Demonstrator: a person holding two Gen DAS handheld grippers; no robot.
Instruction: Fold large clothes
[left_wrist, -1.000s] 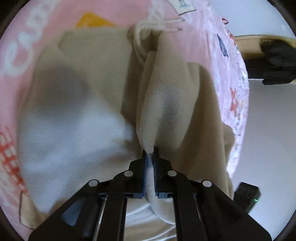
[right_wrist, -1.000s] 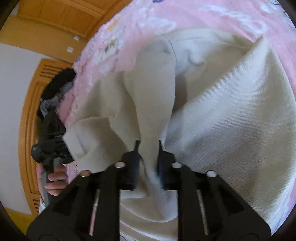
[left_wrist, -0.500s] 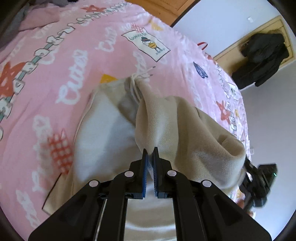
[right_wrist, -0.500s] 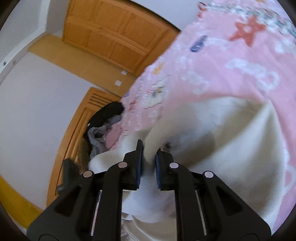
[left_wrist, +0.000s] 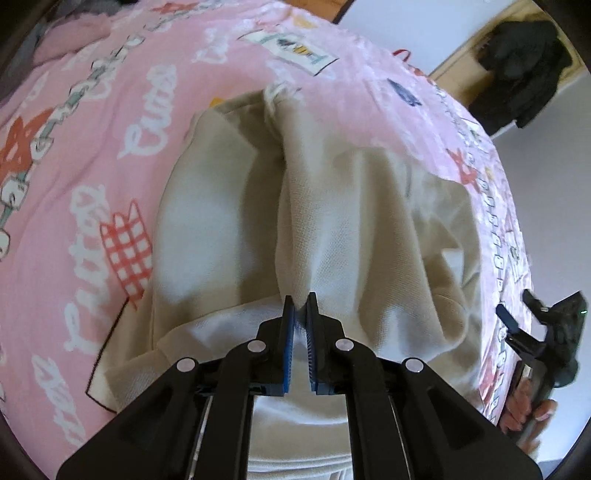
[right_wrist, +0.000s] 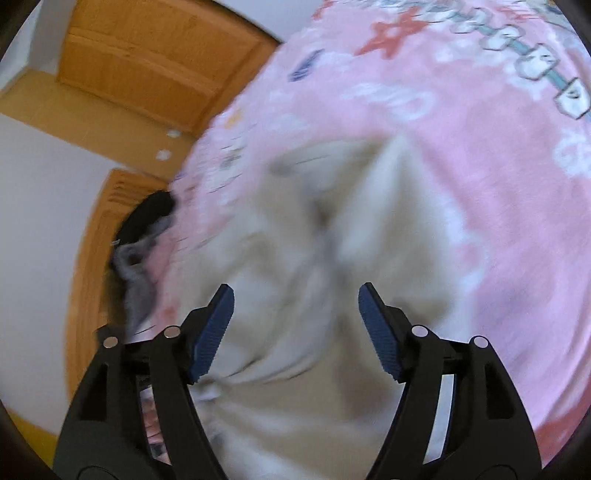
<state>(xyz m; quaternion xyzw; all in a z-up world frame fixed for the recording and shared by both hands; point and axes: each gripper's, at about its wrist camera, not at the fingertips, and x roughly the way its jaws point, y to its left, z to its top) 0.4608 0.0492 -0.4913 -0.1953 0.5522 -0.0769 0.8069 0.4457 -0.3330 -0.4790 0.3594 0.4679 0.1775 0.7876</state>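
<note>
A beige hooded garment (left_wrist: 351, 206) lies bunched on the pink printed bedspread (left_wrist: 92, 140), with its white drawstring at the far end. My left gripper (left_wrist: 301, 306) is shut on a raised fold of this garment, and the cloth runs up from the bed into its blue pads. In the right wrist view the same beige garment (right_wrist: 314, 258) lies blurred below my right gripper (right_wrist: 295, 295). The right jaws are opening, standing wide apart, and the cloth has dropped away from the pads. The right gripper, held in a hand, also shows at the lower right of the left wrist view (left_wrist: 517, 325).
Dark clothes (left_wrist: 517, 62) hang on a wooden frame beyond the bed's far right corner. An orange wooden door (right_wrist: 140, 66) and a wooden headboard (right_wrist: 96, 258) with dark and grey clothes (right_wrist: 140, 236) stand left of the bed. White floor runs along the bed's right edge.
The right gripper has opened and let go of the beige garment, which dropped back onto the bed. Both grippers rose, and the left one kept its hold on the fold.
</note>
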